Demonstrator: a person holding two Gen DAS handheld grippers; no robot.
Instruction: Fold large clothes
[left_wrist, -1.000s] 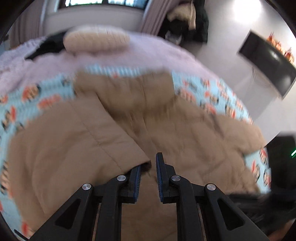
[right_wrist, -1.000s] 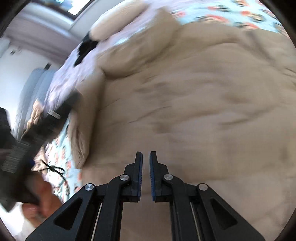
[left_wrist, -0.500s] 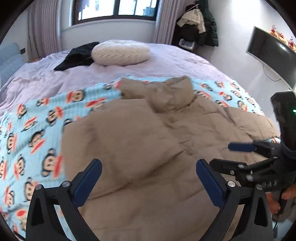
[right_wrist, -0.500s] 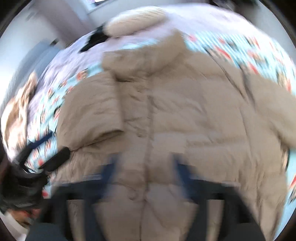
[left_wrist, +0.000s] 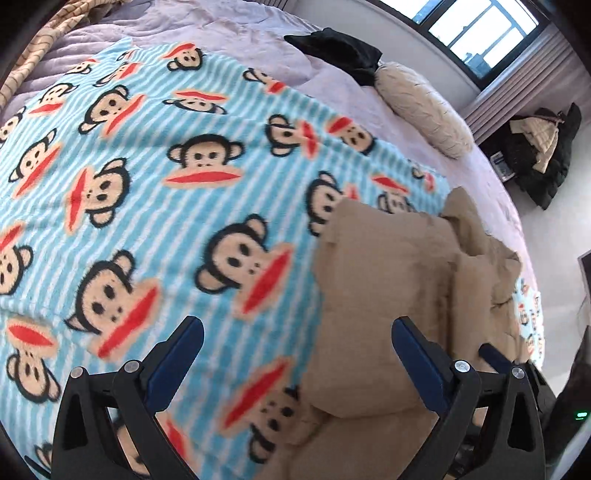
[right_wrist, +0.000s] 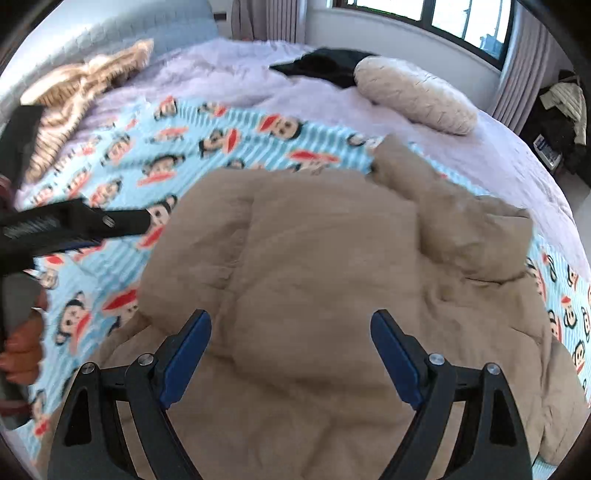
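A tan puffer jacket (right_wrist: 332, 266) lies on a blue striped monkey-print blanket (right_wrist: 122, 155) on the bed, its left sleeve folded over the body. My right gripper (right_wrist: 290, 343) is open and empty above the jacket's middle. My left gripper (left_wrist: 295, 354) is open and empty, hovering over the blanket at the jacket's left edge (left_wrist: 384, 302). The left gripper also shows in the right wrist view (right_wrist: 88, 225) at the far left, held by a hand.
A cream round pillow (right_wrist: 413, 96) and a black garment (right_wrist: 328, 62) lie at the far side of the lilac bedspread (right_wrist: 236, 74). A striped tan cloth (right_wrist: 70, 99) sits by the headboard. Dark coats (left_wrist: 543, 158) pile on the floor at right.
Both grippers were shut a second ago, the left on the jacket's sleeve, and have opened wide. The left gripper has swung left toward the blanket; the right has pulled back above the jacket.
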